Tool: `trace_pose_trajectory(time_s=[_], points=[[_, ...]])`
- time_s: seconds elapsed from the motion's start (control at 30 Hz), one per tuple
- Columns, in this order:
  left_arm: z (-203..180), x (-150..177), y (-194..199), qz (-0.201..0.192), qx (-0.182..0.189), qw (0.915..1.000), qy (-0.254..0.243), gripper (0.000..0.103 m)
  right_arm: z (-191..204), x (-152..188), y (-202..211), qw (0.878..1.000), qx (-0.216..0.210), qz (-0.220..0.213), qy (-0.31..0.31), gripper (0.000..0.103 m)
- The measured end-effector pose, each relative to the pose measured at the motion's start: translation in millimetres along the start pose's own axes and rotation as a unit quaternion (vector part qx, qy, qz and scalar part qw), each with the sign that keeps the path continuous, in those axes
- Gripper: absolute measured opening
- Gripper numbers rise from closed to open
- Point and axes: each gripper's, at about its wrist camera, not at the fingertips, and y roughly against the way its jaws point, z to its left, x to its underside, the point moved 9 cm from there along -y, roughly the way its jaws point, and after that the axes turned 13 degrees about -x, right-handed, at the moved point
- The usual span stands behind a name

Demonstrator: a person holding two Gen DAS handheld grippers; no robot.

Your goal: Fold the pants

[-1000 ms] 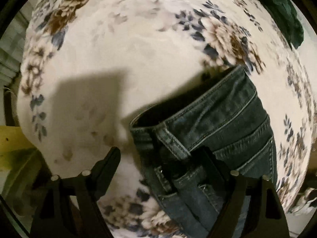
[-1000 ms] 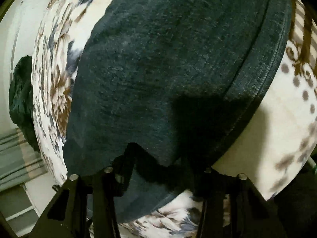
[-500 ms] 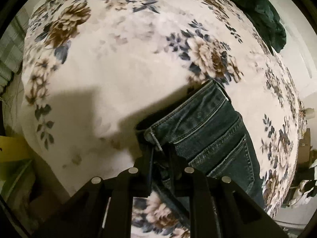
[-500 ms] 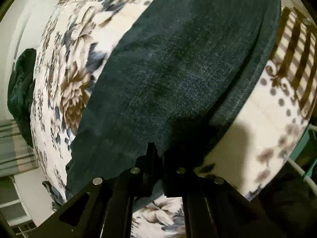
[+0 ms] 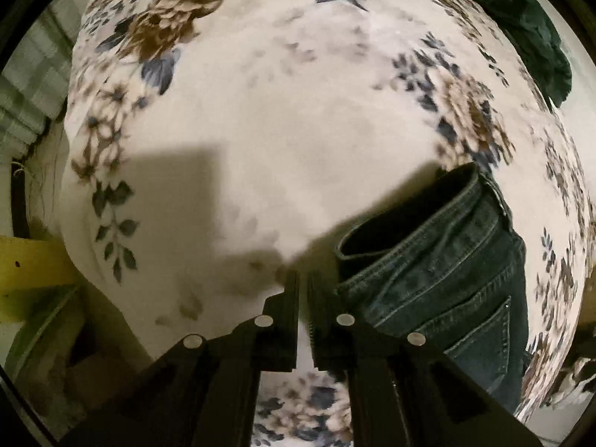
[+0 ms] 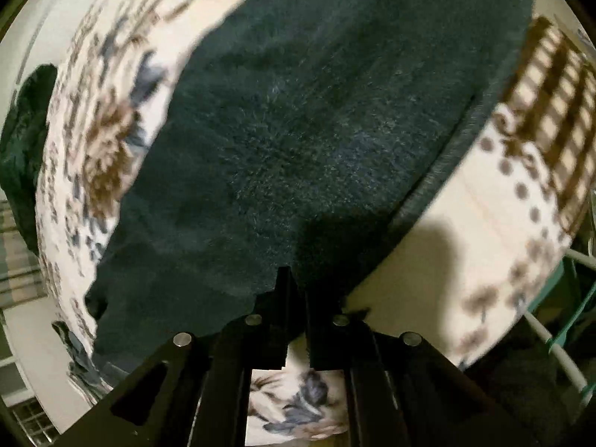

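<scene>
Dark blue jeans lie on a floral bedspread, with the waistband gaping and a back pocket showing. My left gripper points down just left of the waistband corner. It is shut, with only bedspread showing in the slit between its fingers. In the right wrist view a wide pant leg stretches away from me. My right gripper sits at its near hem; its jaws are opening slightly, with the dark denim edge still pinched between them. The gripper's shadow hides the fabric at the tips.
A dark green garment lies at the far edge of the bed and also shows as a dark green heap. A brown-patterned blanket borders the leg. A white and teal rail stands beside the bed. A yellow board sits below the bed's left edge.
Both grippers closed from open. The left one closed at the waistband corner, then slid left off it while the jeans stayed put. The right one closed on the leg hem and rose slightly.
</scene>
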Motion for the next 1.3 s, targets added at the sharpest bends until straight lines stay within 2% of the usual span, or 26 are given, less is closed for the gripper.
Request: trace_pose_trajectory(time_s=[0.1, 0.13, 0.17, 0.27, 0.3, 0.33, 0.4, 0.57, 0.7, 0.8, 0.83, 0.9, 0.93, 1.13, 1.3], points=[[-8.6, 6.6, 15.1, -0.017, -0.017, 0.9993, -0.027, 0.004, -3.9, -3.9, -5.4, 0.999, -0.018, 0.027, -0.007, 0.026], [-10.6, 8.8, 19.0, -0.021, -0.022, 0.9991, -0.031, 0.004, -5.0, -5.5, -0.6, 0.999, -0.026, 0.032, -0.006, 0.041], [-11.4, 12.9, 23.2, -0.022, -0.03, 0.9987, -0.034, 0.004, -5.9, -8.2, 5.8, 0.999, -0.036, 0.03, -0.007, 0.048], [-18.5, 31.2, 33.4, -0.013, -0.034, 0.9985, -0.041, 0.007, -16.4, -29.0, 42.3, 0.998, -0.059, -0.005, -0.015, 0.05], [-22.8, 37.8, 35.7, -0.007, -0.028, 0.9987, -0.042, 0.018, -24.0, -41.8, 59.8, 0.997, -0.064, -0.026, -0.023, 0.05], [-30.5, 45.8, 37.5, 0.0, -0.018, 0.9987, -0.047, 0.049, -31.4, -51.7, 72.5, 0.996, -0.068, -0.043, -0.03, 0.05], [-48.5, 60.5, 39.3, 0.007, -0.012, 0.9979, -0.064, 0.085, -55.8, -82.6, 105.3, 0.993, -0.066, -0.086, -0.051, 0.05], [-90.2, 90.6, 38.6, 0.011, -0.008, 0.9951, -0.098, 0.085, -117.3, -166.4, 158.1, 0.979, -0.049, -0.171, -0.097, 0.05], [-116.4, 107.7, 40.7, 0.0, -0.018, 0.9921, -0.124, 0.085, -154.3, -228.1, 170.4, 0.972, -0.051, -0.196, -0.122, 0.05], [-129.4, 116.4, 37.4, -0.005, -0.032, 0.9896, -0.14, 0.085, -179.7, -259.1, 164.5, 0.969, -0.04, -0.195, -0.147, 0.049], [-133.0, 119.7, 36.2, -0.007, -0.039, 0.9884, -0.147, 0.085, -186.0, -263.5, 161.9, 0.967, -0.04, -0.198, -0.157, 0.042], [-137.6, 124.9, 34.0, -0.008, -0.049, 0.9866, -0.155, 0.085, -196.1, -269.5, 158.9, 0.962, -0.048, -0.201, -0.178, 0.021], [-139.3, 127.5, 33.0, -0.008, -0.052, 0.986, -0.158, 0.085, -196.6, -271.7, 161.9, 0.959, -0.057, -0.207, -0.185, 0.003], [-147.7, 134.0, 29.5, -0.009, -0.07, 0.9838, -0.165, 0.085, -185.7, -268.8, 195.4, 0.96, -0.063, -0.218, -0.163, 0.002], [-149.0, 137.3, 29.7, -0.014, -0.076, 0.9821, -0.172, 0.085, -179.9, -247.8, 212.1, 0.966, -0.06, -0.205, -0.146, 0.002]])
